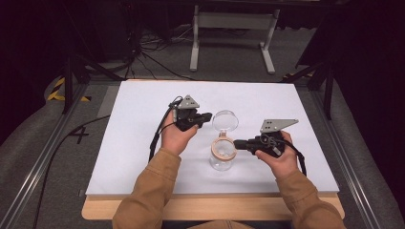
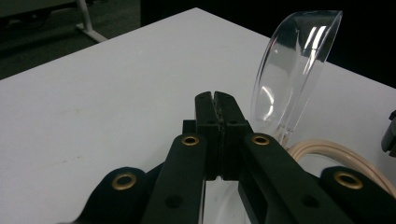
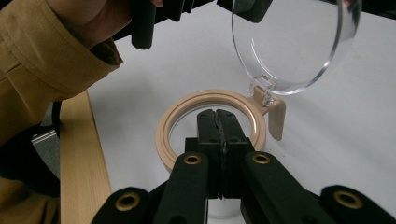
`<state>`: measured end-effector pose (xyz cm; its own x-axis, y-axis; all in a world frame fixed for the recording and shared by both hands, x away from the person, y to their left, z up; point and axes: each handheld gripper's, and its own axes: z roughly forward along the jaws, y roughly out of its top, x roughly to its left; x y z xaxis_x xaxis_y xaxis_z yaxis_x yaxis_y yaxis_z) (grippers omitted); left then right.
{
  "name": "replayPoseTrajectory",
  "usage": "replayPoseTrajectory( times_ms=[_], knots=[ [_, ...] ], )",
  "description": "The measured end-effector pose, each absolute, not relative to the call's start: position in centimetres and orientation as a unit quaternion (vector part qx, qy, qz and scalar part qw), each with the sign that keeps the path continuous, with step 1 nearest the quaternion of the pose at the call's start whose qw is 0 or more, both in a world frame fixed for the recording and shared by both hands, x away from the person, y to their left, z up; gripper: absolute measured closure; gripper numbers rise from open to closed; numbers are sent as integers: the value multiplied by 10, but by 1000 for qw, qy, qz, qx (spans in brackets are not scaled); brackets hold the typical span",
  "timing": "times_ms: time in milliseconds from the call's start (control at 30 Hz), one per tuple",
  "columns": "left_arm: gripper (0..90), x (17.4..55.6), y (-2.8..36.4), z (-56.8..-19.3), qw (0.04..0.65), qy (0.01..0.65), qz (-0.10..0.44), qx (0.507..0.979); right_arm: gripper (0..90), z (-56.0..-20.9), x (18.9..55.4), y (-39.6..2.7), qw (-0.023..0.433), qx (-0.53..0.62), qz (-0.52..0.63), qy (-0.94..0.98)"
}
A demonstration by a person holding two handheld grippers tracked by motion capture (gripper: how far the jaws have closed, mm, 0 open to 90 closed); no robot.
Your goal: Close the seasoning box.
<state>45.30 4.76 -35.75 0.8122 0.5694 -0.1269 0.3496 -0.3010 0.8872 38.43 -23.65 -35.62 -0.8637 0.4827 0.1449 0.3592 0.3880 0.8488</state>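
A clear jar (image 1: 222, 155) with a tan ring at its mouth stands on the white bench (image 1: 143, 124), directly between the two claws, and its hinged clear lid (image 1: 225, 120) is swung up and open. The left claw (image 1: 206, 116) sits just to the left of the raised lid; in its own view the jaws are pressed together with nothing between them, and the lid (image 2: 294, 70) rises just to their right, close by but, as far as I can tell, not held. The right claw (image 1: 237, 142) comes in from the jar's other side, its jaws likewise shut and empty, their tips sitting at the near edge of the tan ring (image 3: 210, 122); whether they actually touch the rim I cannot tell.

The work in hand looks like handling that lid, most likely closing it or steadying the jar. To do it well, I'd say the right claw should brace the rim lightly so the jar does not slide or tip, while the left claw nudges the lid's top edge over slowly, letting the small hinge (image 3: 266, 95) carry the swing rather than forcing it sideways.

The bench top is a plain white sheet on a pale wooden board (image 1: 210, 205), with nothing else near the claws. Beyond it lies grey carpet, black cables (image 1: 153, 52) and the white legs of another table (image 1: 234, 33) in a dark room.
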Motion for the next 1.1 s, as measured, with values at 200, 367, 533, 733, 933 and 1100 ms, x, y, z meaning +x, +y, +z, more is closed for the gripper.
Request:
replayPoseTrajectory(
  times_ms=[200,367,533,733,933,1100],
  knots=[
    [894,451,45,-358,518,283,100,801,900,-356,385,-238,71,259,498,824],
    [894,449,44,-357,515,272,104,806,900,-356,385,-238,73,259,501,823],
    [890,446,45,-356,515,265,104,809,900,-356,386,-237,75,257,502,823],
    [886,440,45,-353,508,253,98,818,900,-355,387,-236,72,255,504,822],
    [880,435,50,-351,502,252,96,822,900,-355,388,-233,67,251,505,823],
    [869,435,52,-353,502,251,101,822,900,-355,390,-231,65,249,505,824]
  ],
)
